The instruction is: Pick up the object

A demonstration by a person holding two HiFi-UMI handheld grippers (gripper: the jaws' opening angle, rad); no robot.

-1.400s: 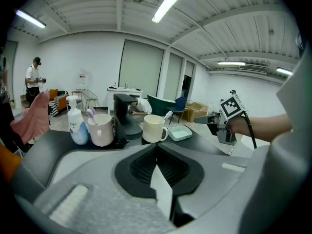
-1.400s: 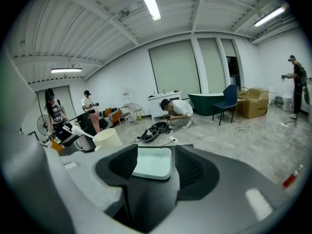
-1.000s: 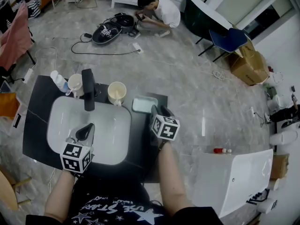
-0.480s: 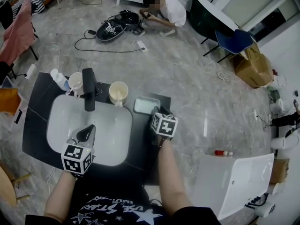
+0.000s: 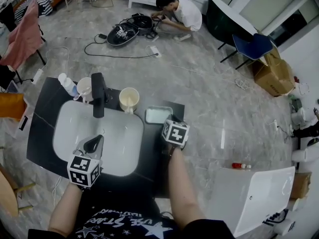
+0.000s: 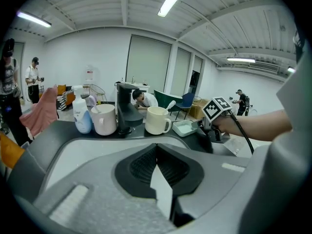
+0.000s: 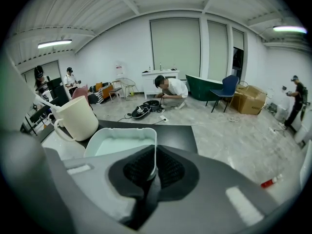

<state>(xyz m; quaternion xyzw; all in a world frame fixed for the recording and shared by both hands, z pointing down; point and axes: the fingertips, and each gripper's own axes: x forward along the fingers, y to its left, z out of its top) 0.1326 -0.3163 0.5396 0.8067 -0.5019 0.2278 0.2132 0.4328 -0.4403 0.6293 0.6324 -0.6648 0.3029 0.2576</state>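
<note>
A pale green shallow tray [image 5: 157, 115] lies on the black countertop [image 5: 153, 158], to the right of the white basin [image 5: 75, 128]. My right gripper [image 5: 167, 120] is at the tray's right side. In the right gripper view the tray [image 7: 119, 144] fills the near ground and my right gripper [image 7: 153, 172] is shut on its right rim, which stands between the dark pads. My left gripper [image 5: 92, 145] hovers over the basin's front part. In its own view my left gripper [image 6: 156, 152] is shut with nothing in it.
Along the counter's back stand a cream mug [image 5: 129, 99], a black faucet [image 5: 97, 94], a pale cup [image 5: 83, 87] and a lotion bottle [image 5: 67, 83]. A person [image 5: 179, 11] crouches on the floor beyond, among cables. A white panel [image 5: 259, 193] lies at the lower right.
My right gripper's fingers have drawn together onto the tray's right rim. The left gripper has stayed over the basin. The head view has drifted slightly.
</note>
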